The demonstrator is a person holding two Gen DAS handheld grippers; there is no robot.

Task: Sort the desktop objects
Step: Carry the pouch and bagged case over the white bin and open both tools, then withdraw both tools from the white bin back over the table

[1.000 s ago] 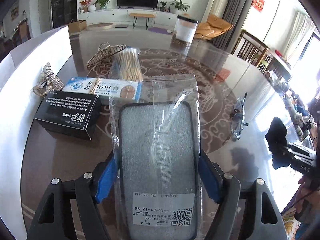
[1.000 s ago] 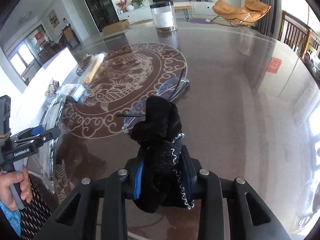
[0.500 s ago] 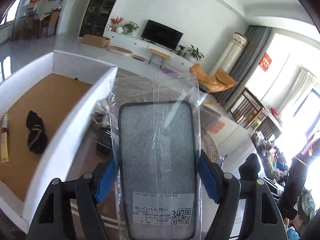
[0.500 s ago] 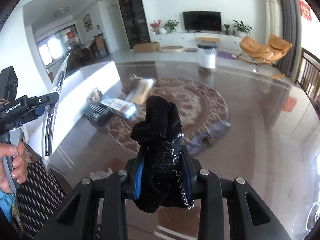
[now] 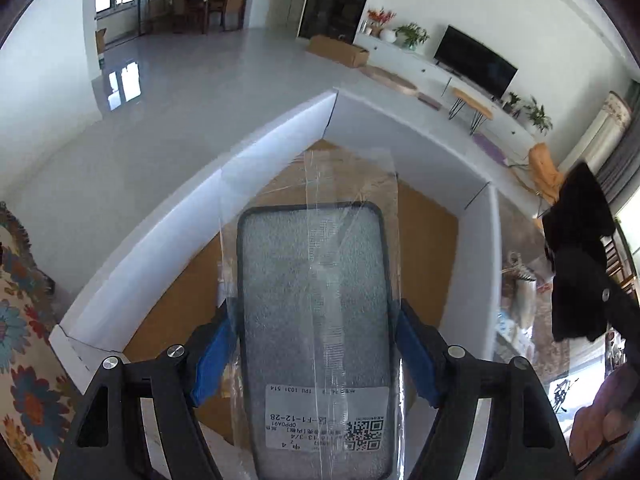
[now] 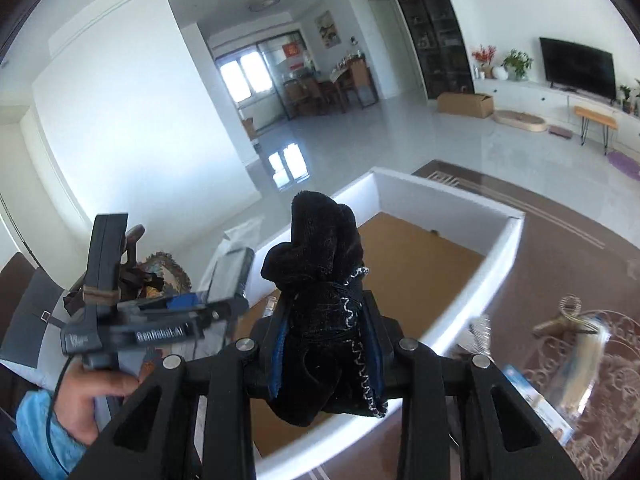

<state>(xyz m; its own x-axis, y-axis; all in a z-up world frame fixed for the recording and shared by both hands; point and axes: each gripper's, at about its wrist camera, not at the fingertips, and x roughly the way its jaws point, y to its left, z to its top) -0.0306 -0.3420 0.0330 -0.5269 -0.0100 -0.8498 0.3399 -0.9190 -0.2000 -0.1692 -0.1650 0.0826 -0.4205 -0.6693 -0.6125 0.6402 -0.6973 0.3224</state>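
My left gripper (image 5: 314,340) is shut on a dark phone case in a clear plastic bag (image 5: 314,300), its blue pads pressing both long edges. The case hangs over the brown floor of a white-walled box (image 5: 180,216). My right gripper (image 6: 326,344) is shut on a bunched black cloth with white stitching (image 6: 320,272), held above the same box (image 6: 472,280) near its table-side wall. The black cloth (image 5: 576,256) also shows at the right of the left wrist view. In the right wrist view the left gripper (image 6: 216,304) is at lower left, a hand (image 6: 92,400) on its handle.
The brown patterned table (image 6: 560,240) lies right of the box, with a blurred clear bag of sticks (image 6: 580,360), a blue-and-white packet (image 6: 532,396) and a tan bow (image 6: 568,312) on it. A floral fabric (image 5: 24,320) sits left of the box. Open floor lies beyond.
Both grippers swung left and up, from over the table to over the white box, each still carrying its item. The wrists rolled. Neither grip changed.
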